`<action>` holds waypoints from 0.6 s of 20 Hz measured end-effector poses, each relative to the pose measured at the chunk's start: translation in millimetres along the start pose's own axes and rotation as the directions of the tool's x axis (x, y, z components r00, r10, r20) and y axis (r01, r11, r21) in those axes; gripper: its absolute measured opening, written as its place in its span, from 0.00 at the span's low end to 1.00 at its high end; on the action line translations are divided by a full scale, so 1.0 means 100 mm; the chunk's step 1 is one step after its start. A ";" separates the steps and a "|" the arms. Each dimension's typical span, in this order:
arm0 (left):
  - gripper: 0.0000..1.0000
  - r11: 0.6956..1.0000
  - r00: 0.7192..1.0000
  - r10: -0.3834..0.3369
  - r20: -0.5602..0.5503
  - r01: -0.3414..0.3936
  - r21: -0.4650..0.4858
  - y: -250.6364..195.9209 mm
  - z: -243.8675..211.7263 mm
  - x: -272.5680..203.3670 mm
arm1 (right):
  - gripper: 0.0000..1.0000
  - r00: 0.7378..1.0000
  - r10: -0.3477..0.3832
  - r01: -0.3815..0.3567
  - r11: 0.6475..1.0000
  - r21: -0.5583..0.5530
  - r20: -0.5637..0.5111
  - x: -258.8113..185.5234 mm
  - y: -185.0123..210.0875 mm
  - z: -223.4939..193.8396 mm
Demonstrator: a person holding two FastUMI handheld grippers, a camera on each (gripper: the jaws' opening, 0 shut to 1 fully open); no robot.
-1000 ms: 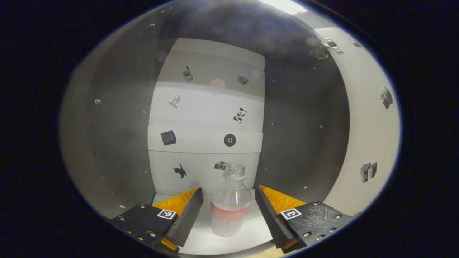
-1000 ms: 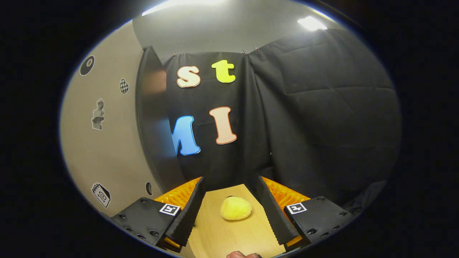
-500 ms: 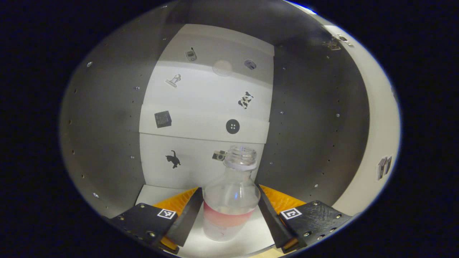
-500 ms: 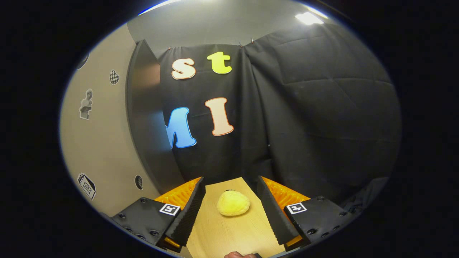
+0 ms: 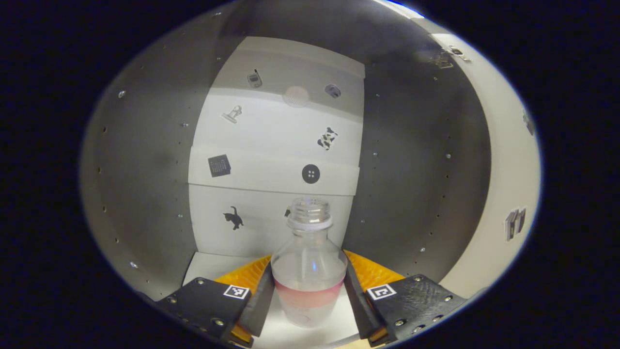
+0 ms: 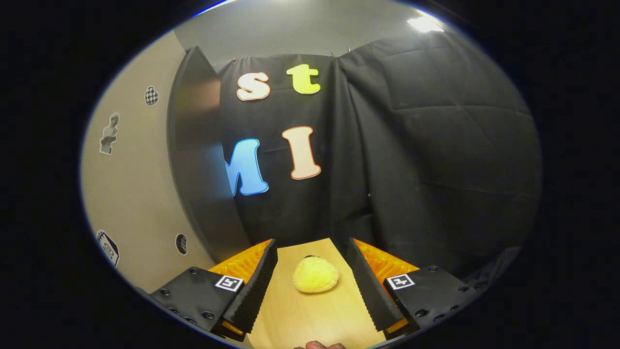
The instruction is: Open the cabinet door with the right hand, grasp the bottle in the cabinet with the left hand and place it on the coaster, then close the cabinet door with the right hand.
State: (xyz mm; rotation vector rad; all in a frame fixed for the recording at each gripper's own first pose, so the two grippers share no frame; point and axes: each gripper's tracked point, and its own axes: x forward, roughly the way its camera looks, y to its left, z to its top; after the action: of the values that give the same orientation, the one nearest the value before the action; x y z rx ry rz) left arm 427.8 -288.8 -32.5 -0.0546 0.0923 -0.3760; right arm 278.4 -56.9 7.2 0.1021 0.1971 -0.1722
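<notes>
Your left gripper [image 5: 308,291] clamps the clear, capless bottle [image 5: 308,271] by its lower body, both fingers against its sides; it stands upright on the white cabinet floor [image 5: 213,265], near the front edge. Grey side walls [image 5: 145,169] sit close on both sides, the stickered back panel [image 5: 271,145] beyond. Your right gripper [image 6: 312,291] hangs wide and empty over the wooden table [image 6: 300,320], a yellow plush toy [image 6: 315,281] between its fingers, the open cabinet door [image 6: 193,160] on the left.

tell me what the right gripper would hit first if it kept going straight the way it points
Probably the yellow plush object lying on the wooden table between its open fingers; behind it hangs the black cloth wall. Depth is hard to judge.
</notes>
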 end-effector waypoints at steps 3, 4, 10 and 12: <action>0.73 0.999 0.999 -0.029 0.017 0.028 0.030 -0.11 0.09 -0.20 | 0.85 1.000 0.004 -0.004 1.000 0.000 0.001 -0.11 0.06 -0.01; 0.73 0.998 0.999 -0.041 0.030 0.040 0.050 -0.15 0.15 -0.30 | 0.92 1.000 0.005 -0.005 1.000 0.000 0.012 -0.17 0.09 0.00; 0.70 0.982 0.996 -0.043 0.073 0.028 0.187 -0.16 0.36 -1.15 | 0.92 1.000 0.024 -0.024 1.000 0.004 0.011 -0.48 0.23 -0.07; 0.70 0.971 0.996 -0.022 0.087 0.001 0.240 -0.11 0.39 -1.51 | 0.85 1.000 0.008 -0.008 1.000 -0.015 0.004 -0.57 0.22 -0.12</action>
State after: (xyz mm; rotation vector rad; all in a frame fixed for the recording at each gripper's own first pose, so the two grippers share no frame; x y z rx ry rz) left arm 287.8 -242.1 19.2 0.1669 -0.0426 -0.3937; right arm 224.8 -24.3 8.7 0.0875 0.1937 -0.1629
